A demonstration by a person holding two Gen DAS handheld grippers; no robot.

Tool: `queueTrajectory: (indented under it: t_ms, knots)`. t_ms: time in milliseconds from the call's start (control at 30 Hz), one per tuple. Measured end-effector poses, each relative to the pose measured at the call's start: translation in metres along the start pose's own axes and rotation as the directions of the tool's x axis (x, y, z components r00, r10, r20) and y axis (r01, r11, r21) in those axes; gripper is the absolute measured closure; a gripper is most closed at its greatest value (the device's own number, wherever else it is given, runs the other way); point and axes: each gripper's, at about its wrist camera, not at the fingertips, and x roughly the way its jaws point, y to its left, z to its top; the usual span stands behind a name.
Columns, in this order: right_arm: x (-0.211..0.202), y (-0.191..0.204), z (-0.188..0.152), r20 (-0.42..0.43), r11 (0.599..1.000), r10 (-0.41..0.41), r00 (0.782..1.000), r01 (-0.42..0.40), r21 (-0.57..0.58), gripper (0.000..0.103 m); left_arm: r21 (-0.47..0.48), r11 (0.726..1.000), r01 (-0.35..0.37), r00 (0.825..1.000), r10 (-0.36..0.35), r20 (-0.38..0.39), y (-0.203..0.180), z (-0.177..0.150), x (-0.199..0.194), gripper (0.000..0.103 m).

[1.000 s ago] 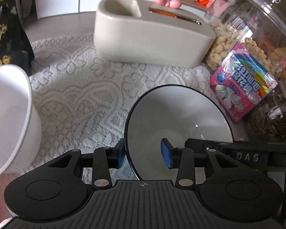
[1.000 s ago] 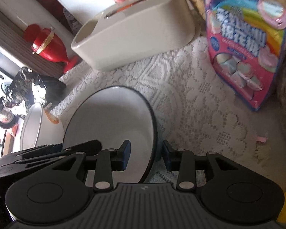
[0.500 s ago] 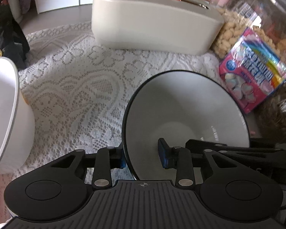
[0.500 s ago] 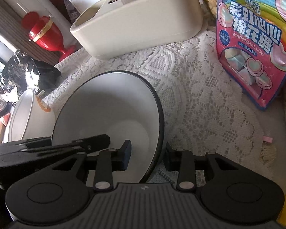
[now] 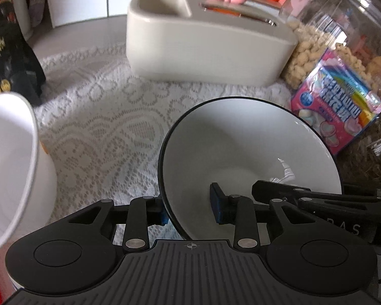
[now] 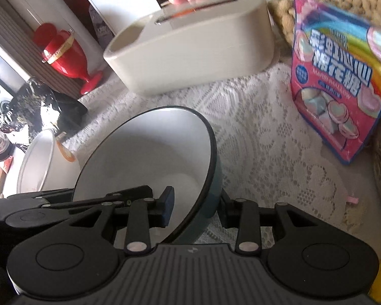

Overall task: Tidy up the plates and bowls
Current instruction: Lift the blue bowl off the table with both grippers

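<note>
A bowl (image 5: 241, 137), white inside with a dark rim and teal outside, is held tilted above the lace cloth by both grippers. My left gripper (image 5: 190, 209) is shut on its left rim, one finger inside and one outside. My right gripper (image 6: 196, 208) is shut on its right rim (image 6: 210, 152) the same way. A plain white bowl (image 5: 10, 157) stands at the left edge; it also shows in the right wrist view (image 6: 40, 160), just left of the held bowl.
A cream box-shaped container (image 5: 205, 43) stands at the back on the lace tablecloth (image 5: 101, 127). A pink marshmallow bag (image 6: 340, 81) and a clear snack jar (image 5: 343, 25) stand on the right. A red goblet (image 6: 68, 58) and black items are at far left.
The held bowl has stayed gripped by both grippers while they shifted slightly; the view pulled back a little from the cream container and the white bowl sits a bit lower at left.
</note>
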Motion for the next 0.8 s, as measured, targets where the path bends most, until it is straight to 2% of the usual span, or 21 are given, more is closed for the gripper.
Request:
queueTrajectory:
  t_ms: [267, 433, 667, 800]
  knots:
    - [-0.043, 0.014, -0.005, 0.075, 0.999, 0.026, 0.997, -0.024, -0.027, 0.067, 0.011, 1.000, 0.023, 0.995, -0.024, 0.092, -0.007, -0.002, -0.047, 0.068]
    - [-0.082, 0.012, -0.025, 0.115, 0.998, 0.052, 0.992, -0.048, -0.037, 0.067, 0.034, 0.998, 0.060, 0.989, -0.065, 0.137, -0.022, -0.022, -0.088, 0.068]
    - [-0.134, 0.013, -0.078, 0.185, 0.995, 0.014, 0.983, 0.005, -0.100, 0.067, 0.074, 0.993, 0.088, 0.977, -0.100, 0.186, -0.047, -0.088, -0.121, 0.068]
    - [-0.139, 0.006, -0.112, 0.150, 0.992, -0.005, 0.989, 0.023, -0.124, 0.067, 0.062, 0.993, 0.102, 0.983, -0.111, 0.148, -0.048, -0.128, -0.114, 0.068]
